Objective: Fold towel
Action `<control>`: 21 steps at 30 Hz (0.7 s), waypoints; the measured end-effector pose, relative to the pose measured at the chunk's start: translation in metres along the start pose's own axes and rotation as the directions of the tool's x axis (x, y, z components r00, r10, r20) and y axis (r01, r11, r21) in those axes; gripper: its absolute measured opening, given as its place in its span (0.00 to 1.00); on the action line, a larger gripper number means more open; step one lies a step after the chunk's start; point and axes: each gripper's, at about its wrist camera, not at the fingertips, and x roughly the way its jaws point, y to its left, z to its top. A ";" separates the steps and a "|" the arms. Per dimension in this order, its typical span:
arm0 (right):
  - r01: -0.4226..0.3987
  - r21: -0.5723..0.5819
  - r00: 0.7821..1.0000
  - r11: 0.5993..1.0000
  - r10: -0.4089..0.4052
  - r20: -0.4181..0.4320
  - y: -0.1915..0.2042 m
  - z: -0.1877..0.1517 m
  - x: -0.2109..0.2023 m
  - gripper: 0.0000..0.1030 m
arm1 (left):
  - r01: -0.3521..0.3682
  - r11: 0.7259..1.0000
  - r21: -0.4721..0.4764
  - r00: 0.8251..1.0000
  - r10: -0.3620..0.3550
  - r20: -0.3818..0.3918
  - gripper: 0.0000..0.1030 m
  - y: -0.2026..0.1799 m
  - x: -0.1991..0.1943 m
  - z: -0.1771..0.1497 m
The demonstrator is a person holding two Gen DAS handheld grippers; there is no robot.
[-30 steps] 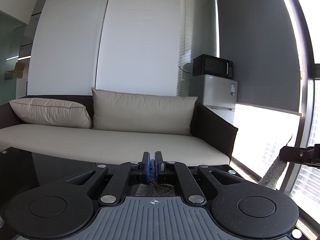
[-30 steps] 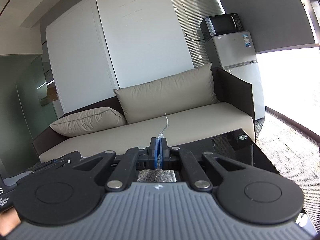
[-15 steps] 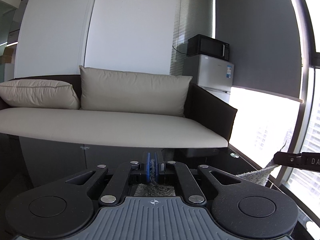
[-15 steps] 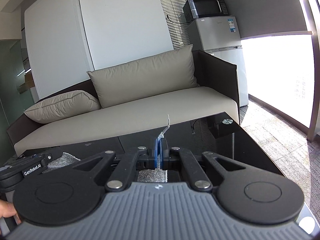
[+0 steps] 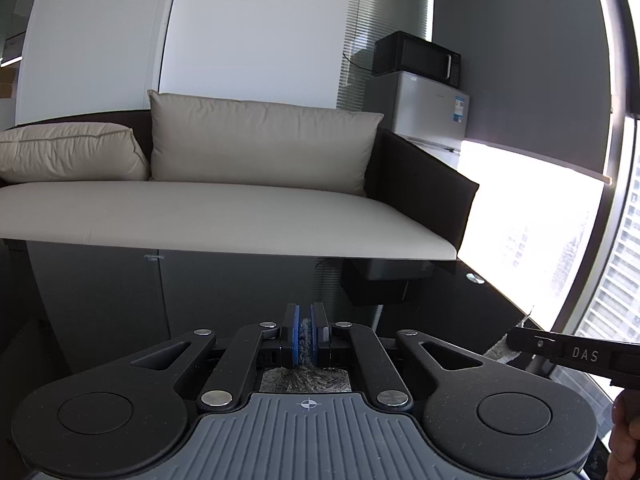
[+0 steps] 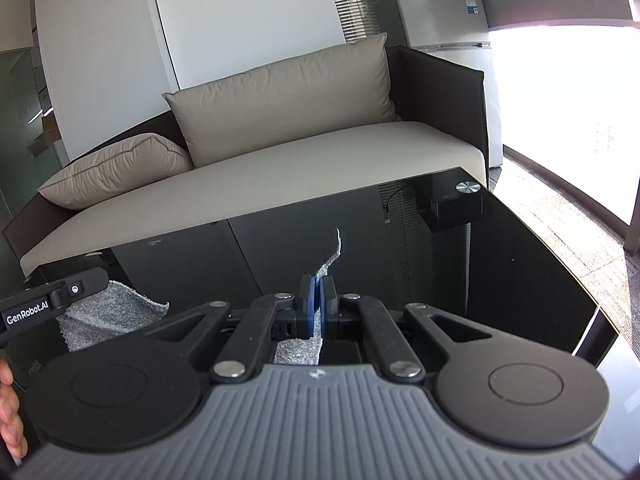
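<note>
— Grey, fluffy pile was seen on the towel (image 6: 105, 305), which was pinched at one edge by the left gripper (image 5: 306, 338) and at another by the right gripper (image 6: 319, 312), just over the glossy black glass table (image 6: 520, 264).

— Could it have slipped?

— Possibly: only thin edges were clamped, and soft, limp cloth could have been dragged askew across slick glass.

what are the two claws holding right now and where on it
Both hold the grey towel: the left claw and the right claw are each shut on a corner or edge of it.
</note>
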 end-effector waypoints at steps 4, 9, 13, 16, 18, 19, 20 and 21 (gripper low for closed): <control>0.000 0.003 0.999 1.000 0.000 -0.049 -0.003 -0.005 0.013 0.05 | -0.001 1.000 0.005 1.000 0.001 -0.020 0.05 0.003 0.007 -0.001; 0.019 0.029 0.999 0.999 -0.018 -0.036 -0.010 -0.009 0.011 0.53 | -0.003 1.000 0.004 0.999 0.004 -0.053 0.09 0.008 0.017 -0.004; 0.009 0.041 0.998 0.999 -0.007 -0.057 -0.016 -0.010 0.008 0.53 | -0.011 1.000 -0.001 0.997 0.010 -0.082 0.24 0.015 0.025 -0.006; -0.001 0.016 0.996 1.000 0.003 -0.090 -0.016 -0.014 0.004 0.53 | -0.027 1.000 -0.006 0.996 0.027 -0.086 0.26 0.022 0.026 -0.006; -0.006 -0.010 0.993 1.000 0.004 -0.114 -0.014 -0.017 0.003 0.53 | -0.033 0.999 -0.012 0.995 0.032 -0.089 0.30 0.027 0.025 -0.006; -0.016 -0.017 0.992 1.000 0.014 -0.126 -0.013 -0.018 0.002 0.53 | -0.035 0.999 -0.015 0.995 0.034 -0.092 0.33 0.029 0.025 -0.005; -0.033 -0.020 0.991 0.999 0.030 -0.134 -0.011 -0.019 0.001 0.53 | -0.037 0.999 -0.019 0.995 0.035 -0.094 0.34 0.032 0.024 -0.005; -0.047 -0.029 0.989 0.998 0.042 -0.142 -0.009 -0.021 0.001 0.53 | -0.039 0.999 -0.022 0.995 0.037 -0.096 0.34 0.034 0.024 -0.004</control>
